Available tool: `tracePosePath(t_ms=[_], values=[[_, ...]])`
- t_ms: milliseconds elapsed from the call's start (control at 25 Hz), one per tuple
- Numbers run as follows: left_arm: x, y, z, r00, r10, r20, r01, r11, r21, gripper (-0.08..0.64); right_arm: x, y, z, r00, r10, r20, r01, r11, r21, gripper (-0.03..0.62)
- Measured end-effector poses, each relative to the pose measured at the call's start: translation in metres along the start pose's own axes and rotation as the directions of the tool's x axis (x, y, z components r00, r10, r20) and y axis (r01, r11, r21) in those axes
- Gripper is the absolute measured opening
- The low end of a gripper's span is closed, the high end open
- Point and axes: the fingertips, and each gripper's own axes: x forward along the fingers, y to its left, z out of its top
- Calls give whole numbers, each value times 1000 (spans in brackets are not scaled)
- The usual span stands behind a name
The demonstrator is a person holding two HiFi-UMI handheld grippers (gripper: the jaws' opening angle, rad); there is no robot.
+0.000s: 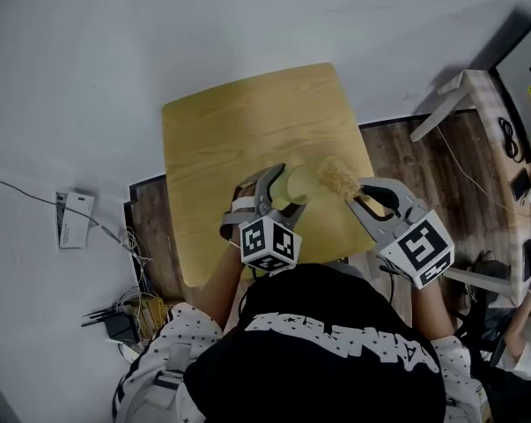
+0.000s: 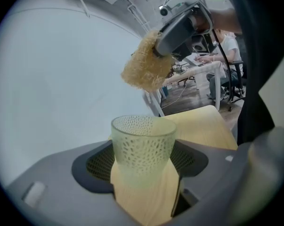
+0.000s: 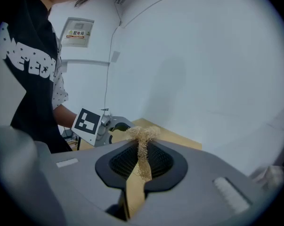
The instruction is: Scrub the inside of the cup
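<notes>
The cup (image 1: 302, 181) is pale green and half-transparent, with a wall full of small holes like a net, and it is held above the near part of the wooden table (image 1: 239, 122), lying on its side with the mouth turned to the right. The table is light yellow wood with rounded corners, standing on a dark plank floor (image 1: 397, 152). The person is at the near edge of the table, in a black shirt (image 1: 335, 359) with white print and sleeves with small dots. The left gripper (image 1: 287, 189) has its two grey jaws closed around the lower part of the cup, one jaw on each side, and the rim stands free beyond them. The right gripper (image 1: 364, 196) is just to the right of the cup, and its jaws are pressed together on a scrubber (image 1: 339, 177), so only a thin strand of the fibre passes between the pads. Each gripper carries a cube with black and white squares, the left cube (image 1: 269, 243) and the right cube (image 1: 416, 249), both near the person's body. The scrubber is a rough tuft of straw-coloured fibre; it hangs close in front of the cup's mouth, and in the left gripper view it is apart from the rim, not inside the cup.
</notes>
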Motion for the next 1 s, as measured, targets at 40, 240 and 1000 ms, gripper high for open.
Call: tracePosePath(t_ms=[40,240,1000], values=[[2,1,-2,1000,-2,5,2,1000,-14,368,-1,-3,-1,1000,-16,4,16,1000,11,57],[9,1,-5,999,-16,49,23,991,-131,368,-10,-11,1,997,-64,48,59,994,97,57],[43,23,-48,987,-83,138,133,901,-413,370,13,-14,2,989,-135,57,114,952,286,57]])
